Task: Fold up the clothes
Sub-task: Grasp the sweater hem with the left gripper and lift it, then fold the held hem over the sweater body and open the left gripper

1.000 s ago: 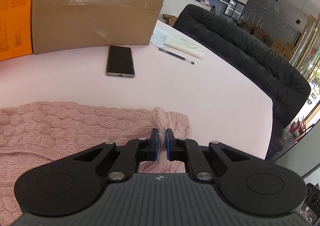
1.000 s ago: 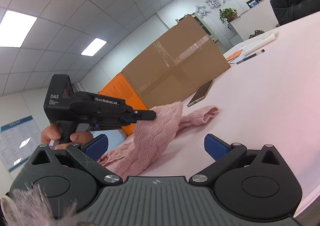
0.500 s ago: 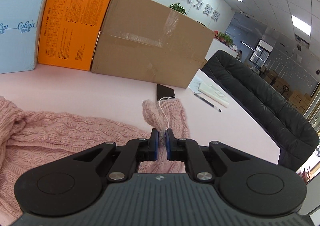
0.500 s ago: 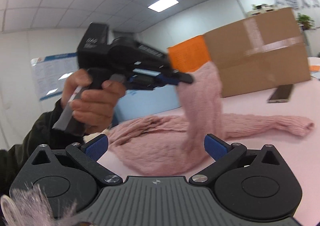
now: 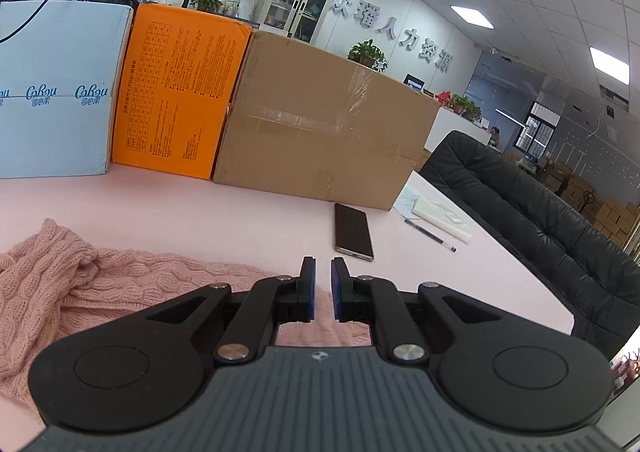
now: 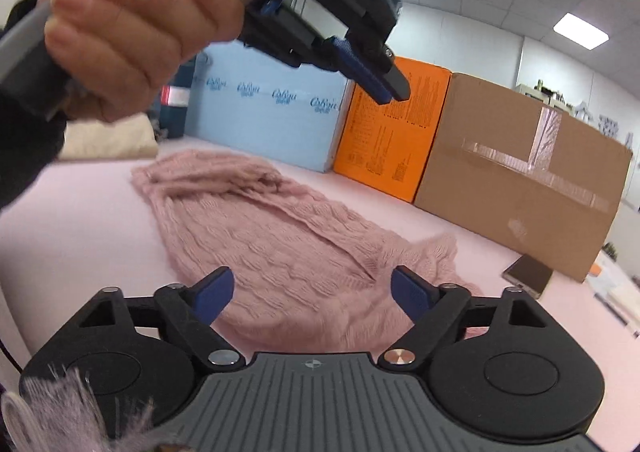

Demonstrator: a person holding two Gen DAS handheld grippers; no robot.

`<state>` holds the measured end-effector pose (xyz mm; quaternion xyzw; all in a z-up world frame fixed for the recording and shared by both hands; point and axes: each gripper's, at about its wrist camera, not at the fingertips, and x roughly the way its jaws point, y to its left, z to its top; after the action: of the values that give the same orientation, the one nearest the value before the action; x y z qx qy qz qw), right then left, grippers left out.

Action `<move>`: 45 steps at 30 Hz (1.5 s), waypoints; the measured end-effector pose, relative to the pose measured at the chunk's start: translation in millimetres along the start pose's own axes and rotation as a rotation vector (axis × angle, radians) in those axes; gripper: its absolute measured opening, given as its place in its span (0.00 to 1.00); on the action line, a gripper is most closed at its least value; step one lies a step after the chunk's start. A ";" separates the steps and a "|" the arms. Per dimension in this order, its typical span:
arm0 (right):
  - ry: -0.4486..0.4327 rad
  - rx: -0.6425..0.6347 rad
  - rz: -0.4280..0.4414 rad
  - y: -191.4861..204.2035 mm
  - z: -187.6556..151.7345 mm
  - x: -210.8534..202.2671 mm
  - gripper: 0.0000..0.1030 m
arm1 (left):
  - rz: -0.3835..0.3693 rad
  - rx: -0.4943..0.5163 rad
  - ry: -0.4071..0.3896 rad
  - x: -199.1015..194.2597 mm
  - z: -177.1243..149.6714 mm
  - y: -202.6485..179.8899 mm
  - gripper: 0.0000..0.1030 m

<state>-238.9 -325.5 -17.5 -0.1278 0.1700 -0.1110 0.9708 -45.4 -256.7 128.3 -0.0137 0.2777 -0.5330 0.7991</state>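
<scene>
Sweater (image 5: 60, 292), pink cable knit, lies rumpled on the pink surface (image 5: 200, 211) below and left of the left claw (image 5: 322, 284) in the left wrist view; that claw's pads stand a narrow slit apart with nothing between them, its jaws just starting to part. In the right wrist view the sweater (image 6: 280, 236) sprawls ahead of the right claw (image 6: 312, 292), whose wide jaws are closing on nothing yet. Soft, light and stretchy, it should drape and slide; a hem or cuff edge looks the best hold.

pink cable-knit sweater (image 6: 280, 236), pink table (image 5: 240, 211), orange box (image 5: 180, 91), blue pads (image 6: 212, 294)
</scene>
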 end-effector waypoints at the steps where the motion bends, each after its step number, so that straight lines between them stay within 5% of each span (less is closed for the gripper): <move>1: 0.005 -0.010 -0.008 0.5 -2.2 -0.9 0.79 | 0.010 -0.012 0.010 4.4 0.5 5.4 0.18; 2: 0.006 0.009 -0.003 -2.0 -4.4 -2.1 0.79 | 0.012 -0.031 0.021 9.6 1.1 10.9 0.24; 4: 0.006 0.073 0.022 -9.7 -7.9 -2.5 0.79 | -0.020 -0.086 0.063 28.4 2.4 26.1 0.73; 6: 0.019 0.096 0.027 -12.2 -10.8 1.4 0.79 | -0.068 -0.139 0.127 51.7 3.7 36.9 0.86; 11: 0.020 0.057 0.008 -2.6 -11.7 13.9 0.82 | -0.127 -0.086 0.260 116.6 7.2 39.4 0.86; 15: 0.001 0.077 0.045 -0.7 -17.7 16.0 0.87 | -0.194 -0.073 0.450 172.0 -2.9 40.6 0.85; 20: -0.019 0.116 0.053 -4.2 -24.4 16.1 0.88 | -0.220 -0.101 0.483 200.7 -10.1 41.7 0.85; 23: -0.025 0.157 0.068 -10.1 -26.5 16.1 0.88 | -0.246 -0.135 0.478 209.1 -11.7 39.9 0.72; 25: -0.034 0.190 0.074 -14.9 -27.6 15.1 0.88 | -0.261 -0.124 0.483 210.9 -13.4 34.6 0.14; 26: -0.041 0.207 0.074 -17.3 -28.3 13.2 0.89 | -0.254 -0.111 0.488 211.0 -14.6 31.0 0.04; 39: -0.045 0.201 -0.024 -11.2 -17.8 10.6 0.94 | -0.237 -0.149 0.261 109.8 10.9 21.7 0.05; 45: -0.019 -0.047 -0.157 15.8 -4.0 15.5 0.94 | -0.200 -0.243 0.126 51.4 19.9 44.6 0.05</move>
<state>-223.4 -315.5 -30.3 -0.1648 0.1526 -0.1817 0.9574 15.6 -287.1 108.9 -0.1041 0.3869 -0.5722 0.7156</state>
